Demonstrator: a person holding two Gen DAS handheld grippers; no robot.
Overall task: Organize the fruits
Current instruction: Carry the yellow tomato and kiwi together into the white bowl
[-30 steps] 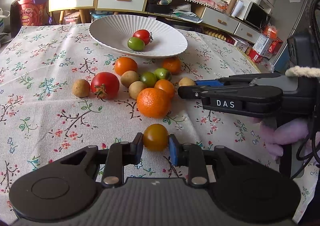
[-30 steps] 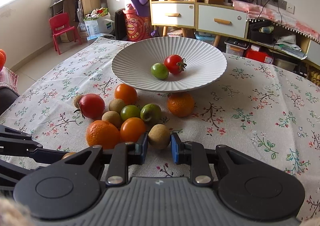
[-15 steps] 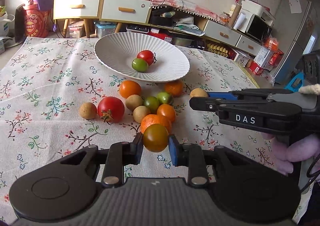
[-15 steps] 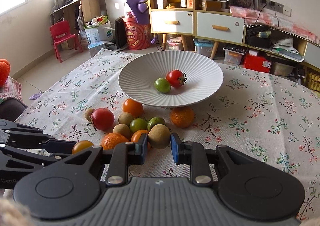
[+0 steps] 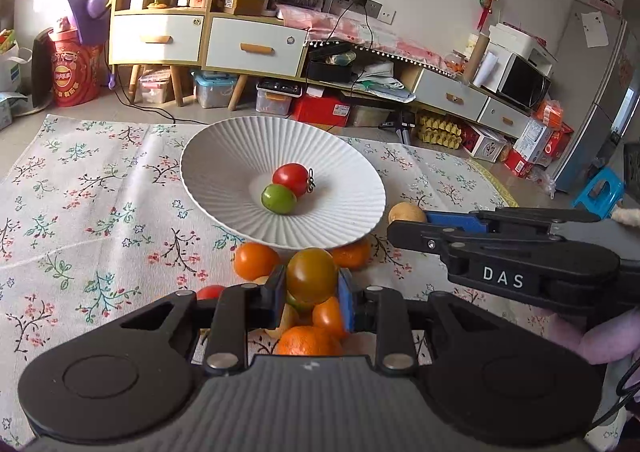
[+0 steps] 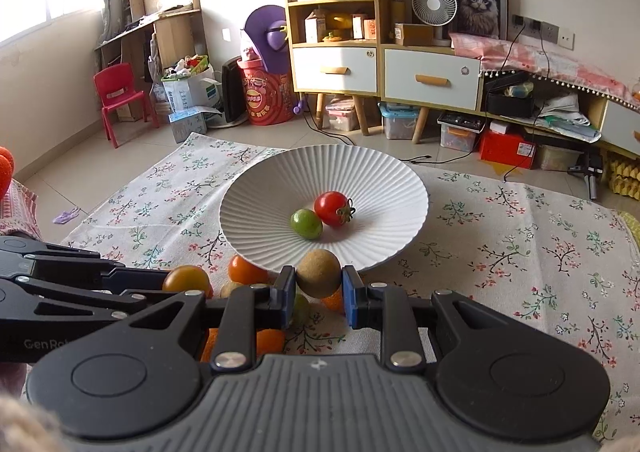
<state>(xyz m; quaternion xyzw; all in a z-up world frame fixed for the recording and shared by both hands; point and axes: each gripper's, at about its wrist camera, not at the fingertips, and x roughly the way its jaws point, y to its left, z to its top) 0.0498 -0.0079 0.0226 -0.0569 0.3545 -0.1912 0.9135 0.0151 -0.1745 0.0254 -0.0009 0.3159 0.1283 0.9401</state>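
While both grippers hang above the flowered tablecloth (image 5: 80, 211), each has a fruit pinched between its blue pads. Clamped in the left gripper (image 5: 312, 294) is an orange-brown tomato (image 5: 311, 275), round and glossy, shading from olive near its top to amber below; it sits squarely between the two fingertips, clear of the cloth and in front of the near rim of the white ribbed bowl (image 5: 224, 155). Closed on a kiwi (image 6: 318, 273), the right gripper (image 6: 319, 294) holds that dull, tan, fuzzy ball between its pads, likewise lifted and just before the bowl's near edge in its own view. From the left wrist view the right gripper reaches in from the right with the kiwi at its tip, beside the bowl's right rim. Inside the bowl lie a red tomato (image 5: 291, 179) with a dark stem and a green tomato (image 5: 279, 199), touching each other near the centre. Below the held fruits a loose cluster stays on the cloth: oranges (image 5: 256, 260), a larger mandarin (image 5: 309, 340) and a second red tomato (image 5: 210, 292) partly hidden behind the left gripper's fingers.
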